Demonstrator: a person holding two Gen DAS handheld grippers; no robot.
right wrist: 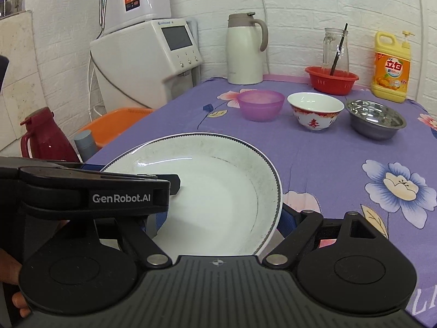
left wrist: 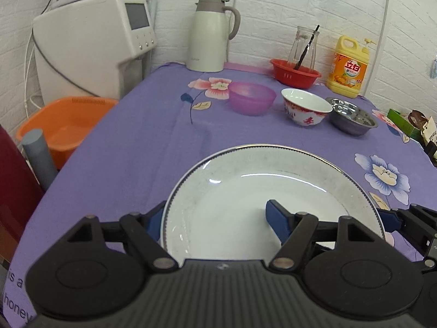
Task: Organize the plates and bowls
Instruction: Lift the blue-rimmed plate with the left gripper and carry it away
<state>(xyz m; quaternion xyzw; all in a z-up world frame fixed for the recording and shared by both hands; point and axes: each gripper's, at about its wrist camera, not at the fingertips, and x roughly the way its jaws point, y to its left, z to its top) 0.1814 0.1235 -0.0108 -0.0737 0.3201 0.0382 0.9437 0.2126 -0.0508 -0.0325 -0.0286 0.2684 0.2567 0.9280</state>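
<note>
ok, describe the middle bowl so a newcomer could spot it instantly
Start at the purple floral tablecloth; past the white plate three bowls stand in a row. The middle bowl sits between a translucent purple bowl and a steel bowl. It alone is white china with red patterning.

A white plate point(right wrist: 207, 191) sits between the jaws of the right gripper point(right wrist: 218, 218), its rim at the right blue pad. The left gripper point(right wrist: 164, 183) reaches over the plate's left edge. Farther back on the purple flowered table point(right wrist: 327, 169) stand a purple bowl point(right wrist: 260, 104), a porcelain bowl point(right wrist: 315, 110) and a steel bowl point(right wrist: 375, 119) in a row.
</note>
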